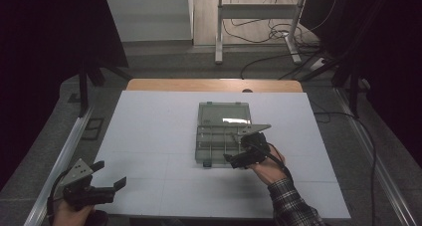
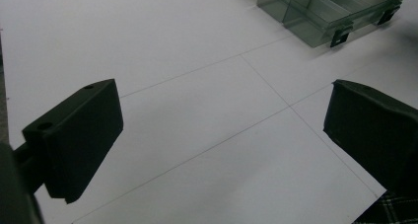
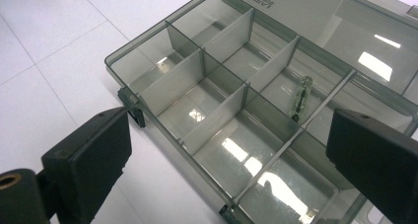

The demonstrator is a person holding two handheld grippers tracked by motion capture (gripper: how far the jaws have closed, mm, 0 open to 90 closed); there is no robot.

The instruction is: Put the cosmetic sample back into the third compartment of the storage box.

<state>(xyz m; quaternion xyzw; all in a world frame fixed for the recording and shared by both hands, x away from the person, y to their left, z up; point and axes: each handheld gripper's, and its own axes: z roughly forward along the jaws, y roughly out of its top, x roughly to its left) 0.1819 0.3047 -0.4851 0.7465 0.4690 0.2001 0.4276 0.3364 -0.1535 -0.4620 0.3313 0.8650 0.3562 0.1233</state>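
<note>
where the right tool is held over the near right corner of the box, its jaws are seen standing wide apart with nothing pressed between them. from the right gripper view, the box is seen lying just ahead of and partly under the jaws, its near rim passing between them; whether the tool touches the box cannot be told. the box is clear and smoke-tinted, parted by dividers into small compartments, and its lid is laid open flat on the far side. a small clear piece is seen lying in one compartment toward the right jaw, beside a divider. two dark latches are fixed on the box's near wall. the box is set near the middle of the white worktop.

the left tool is held at the near left corner of the worktop, well apart from the box, with its jaws spread and nothing between them. in the left gripper view the box is seen far off at the upper right, beyond bare worktop. a checked sleeve is worn on the right arm.
</note>
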